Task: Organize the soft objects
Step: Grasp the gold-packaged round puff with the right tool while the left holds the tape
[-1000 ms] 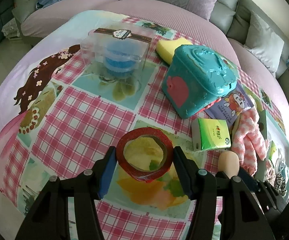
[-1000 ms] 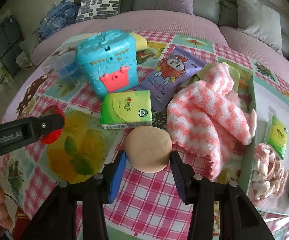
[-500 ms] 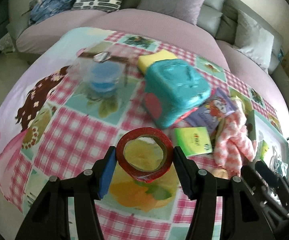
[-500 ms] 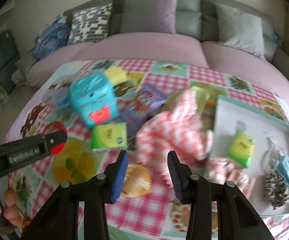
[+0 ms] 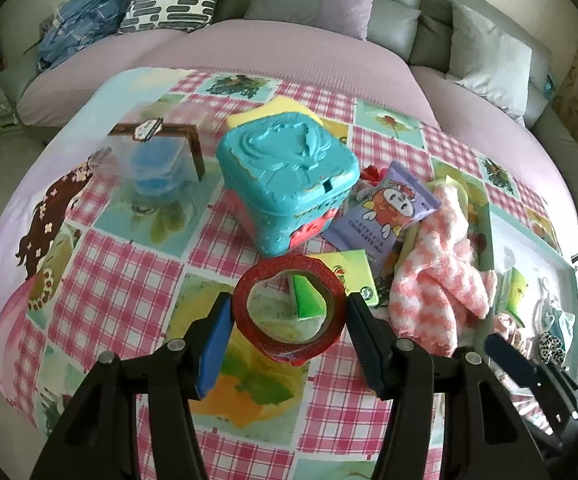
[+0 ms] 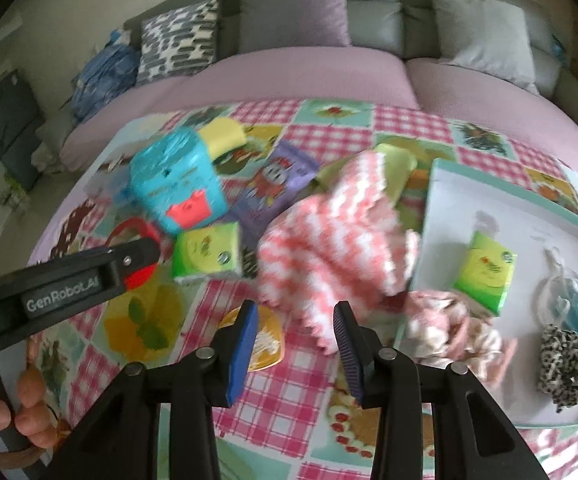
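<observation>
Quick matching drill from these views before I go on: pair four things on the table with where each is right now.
Things:
1. red tape roll
2. leopard scrunchie
3. yellow sponge
4. pink towel

Places:
A. behind the teal box
B. inside the tray
C. between the left gripper fingers
D. on the tablecloth, left of the tray

Pairs: 1-C, 2-B, 3-A, 4-D
</observation>
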A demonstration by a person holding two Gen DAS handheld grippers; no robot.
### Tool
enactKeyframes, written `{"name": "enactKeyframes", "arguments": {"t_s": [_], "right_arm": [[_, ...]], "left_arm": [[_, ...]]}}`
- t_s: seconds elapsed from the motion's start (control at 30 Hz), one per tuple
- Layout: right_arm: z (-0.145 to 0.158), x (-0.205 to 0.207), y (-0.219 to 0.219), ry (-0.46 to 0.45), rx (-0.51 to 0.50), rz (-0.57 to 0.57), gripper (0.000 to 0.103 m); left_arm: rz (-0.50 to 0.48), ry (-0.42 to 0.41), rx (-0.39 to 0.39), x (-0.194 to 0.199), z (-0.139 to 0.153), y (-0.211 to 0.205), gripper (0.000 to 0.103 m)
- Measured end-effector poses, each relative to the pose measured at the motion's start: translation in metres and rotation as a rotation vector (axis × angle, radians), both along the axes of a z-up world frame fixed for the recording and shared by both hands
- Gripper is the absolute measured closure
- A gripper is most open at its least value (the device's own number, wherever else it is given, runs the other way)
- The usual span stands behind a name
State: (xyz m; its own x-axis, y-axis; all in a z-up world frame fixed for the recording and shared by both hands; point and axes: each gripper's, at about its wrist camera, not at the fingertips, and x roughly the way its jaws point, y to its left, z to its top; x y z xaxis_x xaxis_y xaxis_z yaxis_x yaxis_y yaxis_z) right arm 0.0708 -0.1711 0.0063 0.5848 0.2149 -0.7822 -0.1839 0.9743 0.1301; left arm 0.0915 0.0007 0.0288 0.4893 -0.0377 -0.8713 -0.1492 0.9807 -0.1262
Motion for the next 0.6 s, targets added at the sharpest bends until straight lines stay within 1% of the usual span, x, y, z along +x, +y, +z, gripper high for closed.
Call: {"name": "enactKeyframes", "arguments": {"t_s": [0.07, 0.1, 0.13, 0.2, 0.27, 0.47, 0.5, 0.53, 0.6], "right_arm": [[-0.005, 0.001, 0.008, 0.008, -0.014, 0.021, 0.059], [-0.007, 0.000, 0.011, 0.012, -0.022, 0.031, 0.057], [-0.010, 0.001, 0.015, 0.017, -0.030, 0.041, 0.051], [-0.014, 0.001, 0.020, 0.027, -0.043, 0.057, 0.047], [-0.018, 0.001, 0.025, 0.033, -0.058, 0.066, 0.047], [-0.029, 0.002, 0.038, 0.060, -0.094, 0.096, 0.044], [-0.031, 0.002, 0.039, 0.064, -0.102, 0.099, 0.041], [-0.033, 0.002, 0.042, 0.069, -0.110, 0.104, 0.035], [-0.038, 0.004, 0.045, 0.079, -0.120, 0.111, 0.034]], "left_arm": [[0.009, 0.010, -0.003, -0.002, -0.005, 0.004, 0.044], [0.014, 0.016, -0.001, -0.003, -0.007, 0.007, 0.044], [0.018, 0.019, 0.003, -0.003, -0.008, 0.009, 0.044], [0.031, 0.025, 0.015, -0.005, -0.011, 0.015, 0.044], [0.050, 0.030, 0.022, -0.007, -0.013, 0.022, 0.044], [0.082, 0.034, 0.011, -0.010, -0.015, 0.038, 0.044], [0.084, 0.035, 0.008, -0.010, -0.016, 0.039, 0.044], [0.084, 0.036, 0.004, -0.010, -0.016, 0.040, 0.044], [0.081, 0.037, -0.001, -0.011, -0.017, 0.040, 0.044]]}}
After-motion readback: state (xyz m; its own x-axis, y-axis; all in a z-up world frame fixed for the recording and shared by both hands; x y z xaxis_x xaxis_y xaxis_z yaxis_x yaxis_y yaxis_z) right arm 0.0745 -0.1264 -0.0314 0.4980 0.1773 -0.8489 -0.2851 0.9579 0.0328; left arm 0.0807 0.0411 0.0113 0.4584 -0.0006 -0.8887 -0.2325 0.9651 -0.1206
